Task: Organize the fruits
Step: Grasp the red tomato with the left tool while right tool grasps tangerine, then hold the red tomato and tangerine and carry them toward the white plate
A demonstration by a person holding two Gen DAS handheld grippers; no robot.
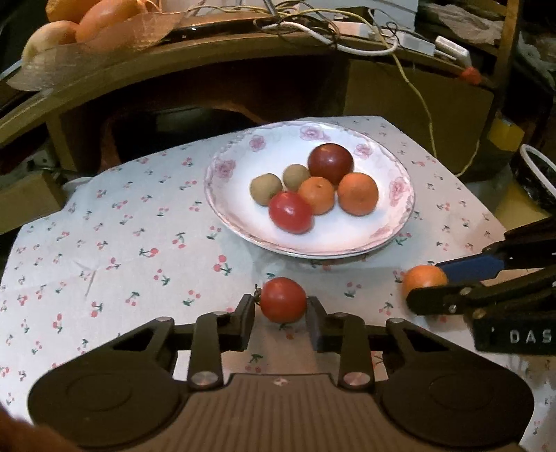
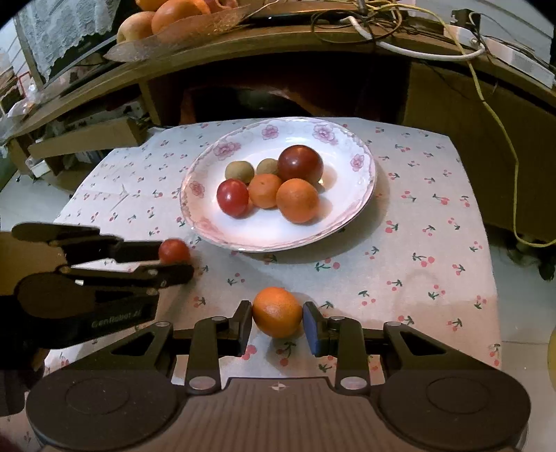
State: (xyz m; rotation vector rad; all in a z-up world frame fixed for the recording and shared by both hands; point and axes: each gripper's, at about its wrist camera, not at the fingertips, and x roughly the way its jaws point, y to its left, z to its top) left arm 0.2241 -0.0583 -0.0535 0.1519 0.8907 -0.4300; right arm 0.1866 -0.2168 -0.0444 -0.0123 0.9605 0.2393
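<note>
A red tomato (image 1: 283, 299) lies on the cherry-print cloth between the fingers of my left gripper (image 1: 280, 318); the pads touch its sides. It also shows in the right wrist view (image 2: 173, 251). An orange (image 2: 277, 312) sits between the fingers of my right gripper (image 2: 277, 328), which close on it; it also shows in the left wrist view (image 1: 424, 280). A white floral plate (image 1: 351, 240) behind holds two tomatoes, two oranges and two small brown fruits. The plate also shows in the right wrist view (image 2: 278, 236).
The small table with the cloth (image 2: 417, 243) drops off at its right and far edges. A wooden desk (image 2: 278, 55) behind carries cables and a fruit basket (image 2: 166, 21). Cardboard boxes (image 2: 83, 139) stand at the far left.
</note>
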